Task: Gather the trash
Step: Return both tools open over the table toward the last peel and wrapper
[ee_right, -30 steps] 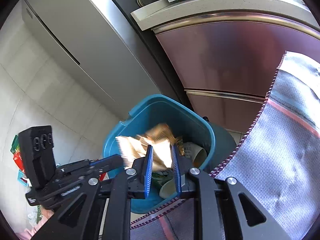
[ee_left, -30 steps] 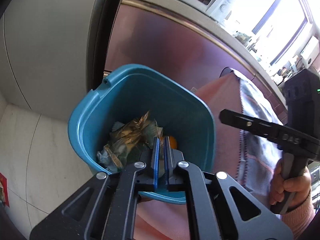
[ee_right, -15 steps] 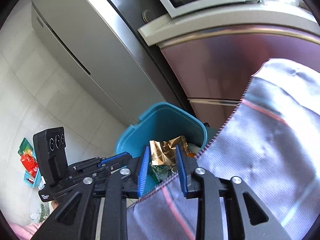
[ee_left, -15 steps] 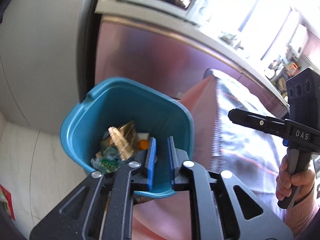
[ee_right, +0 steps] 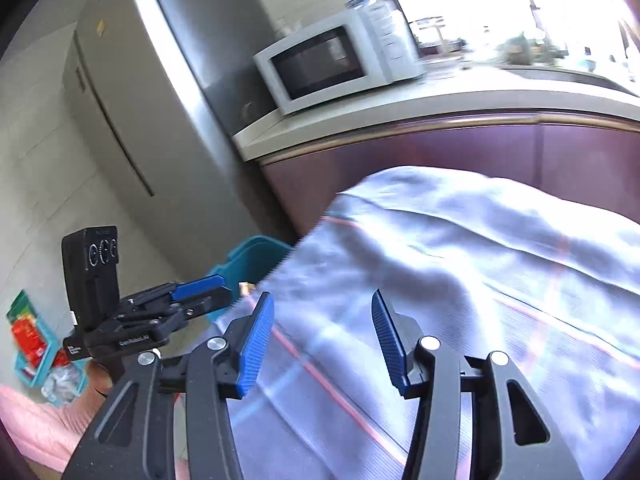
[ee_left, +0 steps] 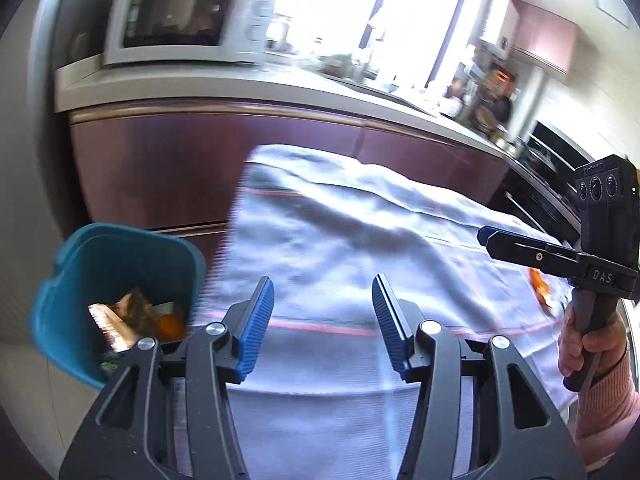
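Teal bin (ee_left: pixel 116 276): beside the cloth-covered bench (ee_left: pixel 340 240), holding wrappers (ee_left: pixel 120 316). Left claw (ee_left: pixel 323 322) and right claw (ee_right: pixel 322 338): jaws opening, nothing between them. Orange scrap (ee_left: pixel 538 286) lies on the cloth; approach low, straddle it, close gently without pinching fabric.

White microwave (ee_left: pixel 180 20) sitting on pale worktop (ee_left: pixel 240 88) at 11 o'clock, maroon cabinet fronts (ee_left: pixel 180 164) running below. Grey tablecloth (ee_left: pixel 340 240) with red stripes filling centre. Steel fridge (ee_right: pixel 132 112) standing at 10 o'clock.
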Demonstrator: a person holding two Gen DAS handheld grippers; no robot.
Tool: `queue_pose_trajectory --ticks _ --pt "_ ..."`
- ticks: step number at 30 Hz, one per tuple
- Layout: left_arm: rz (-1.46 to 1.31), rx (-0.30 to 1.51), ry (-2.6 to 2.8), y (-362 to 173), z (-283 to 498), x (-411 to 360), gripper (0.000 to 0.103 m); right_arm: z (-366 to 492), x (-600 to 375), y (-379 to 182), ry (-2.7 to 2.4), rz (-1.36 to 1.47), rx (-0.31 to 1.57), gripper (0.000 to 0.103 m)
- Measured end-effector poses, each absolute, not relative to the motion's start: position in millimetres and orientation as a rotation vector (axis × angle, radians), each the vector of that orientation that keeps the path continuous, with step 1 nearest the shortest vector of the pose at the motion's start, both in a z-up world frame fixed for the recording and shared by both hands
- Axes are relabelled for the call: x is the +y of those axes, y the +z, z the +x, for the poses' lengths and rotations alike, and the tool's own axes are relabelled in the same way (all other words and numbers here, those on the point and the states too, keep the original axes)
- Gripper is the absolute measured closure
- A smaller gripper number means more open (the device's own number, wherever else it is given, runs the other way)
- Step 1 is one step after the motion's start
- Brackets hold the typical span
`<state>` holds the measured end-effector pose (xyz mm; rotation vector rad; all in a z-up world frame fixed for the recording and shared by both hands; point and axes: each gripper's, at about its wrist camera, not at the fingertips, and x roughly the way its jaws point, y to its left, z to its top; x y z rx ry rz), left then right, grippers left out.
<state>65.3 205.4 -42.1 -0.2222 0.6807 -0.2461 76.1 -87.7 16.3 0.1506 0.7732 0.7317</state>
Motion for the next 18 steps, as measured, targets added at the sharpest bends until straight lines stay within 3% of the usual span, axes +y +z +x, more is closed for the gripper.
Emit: queue_pose_trajectory --ticks 18 --pt "0.004 0.778 -0.735 -53.7 68.5 -41.3 0.051 -0.6 -339.0 -9.2 0.139 0.349 0.69 0.051"
